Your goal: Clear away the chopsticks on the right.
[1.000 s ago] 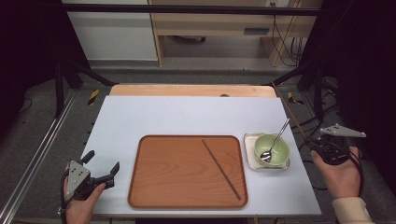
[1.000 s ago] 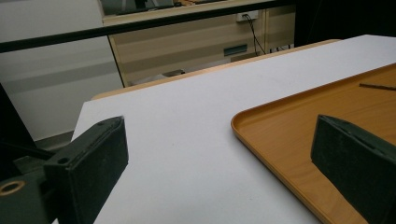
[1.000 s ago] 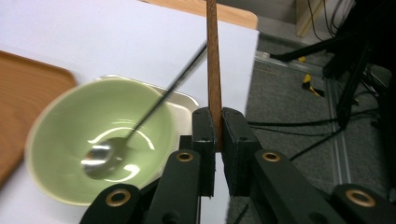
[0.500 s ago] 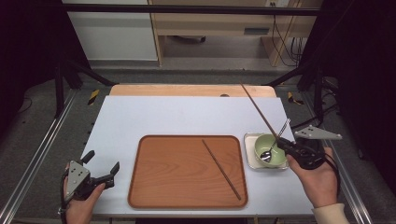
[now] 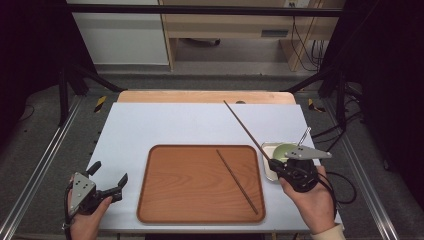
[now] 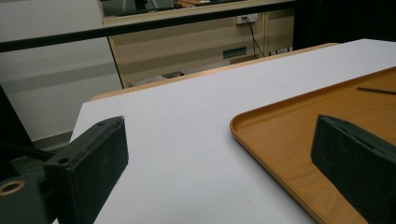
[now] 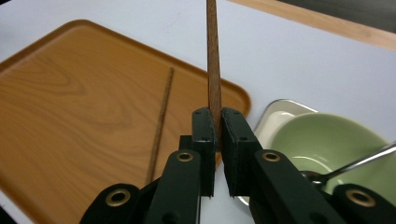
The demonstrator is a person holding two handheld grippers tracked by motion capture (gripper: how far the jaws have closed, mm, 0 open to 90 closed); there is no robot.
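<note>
Pinching one chopstick near its end, the right gripper is held beside the tray; its mate lies diagonally inside, leftward. Left gripper is spread, well apart.

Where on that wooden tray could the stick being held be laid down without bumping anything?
The tray is bare left of the chopstick already lying on it, and a narrower strip runs to that one's right. The held chopstick sits in the right gripper. It is crowded by the green bowl and spoon.
</note>
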